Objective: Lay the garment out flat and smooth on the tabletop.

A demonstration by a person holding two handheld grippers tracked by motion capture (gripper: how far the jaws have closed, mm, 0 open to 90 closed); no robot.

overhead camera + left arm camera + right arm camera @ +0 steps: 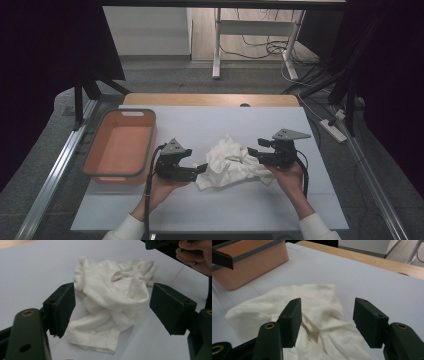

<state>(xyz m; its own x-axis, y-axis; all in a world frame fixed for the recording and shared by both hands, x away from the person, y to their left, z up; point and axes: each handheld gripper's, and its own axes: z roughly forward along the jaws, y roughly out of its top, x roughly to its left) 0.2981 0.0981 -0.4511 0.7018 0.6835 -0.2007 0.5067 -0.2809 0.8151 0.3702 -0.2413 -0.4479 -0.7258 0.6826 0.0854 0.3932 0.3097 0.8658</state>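
A crumpled white cloth lies in a heap on the white table cover. My left gripper sits at the cloth's left edge, open, with the cloth lying between and beyond its jaws. At the cloth's right edge my right gripper is open too, its jaws standing just above the cloth. Neither gripper grips the fabric. The midpoint of the left gripper lies over the folds; the right gripper hovers over a crease.
An orange bin with a grey rim stands empty at the table's left; its corner appears in the right gripper view. The wooden table edge runs along the back. Metal rails flank the table.
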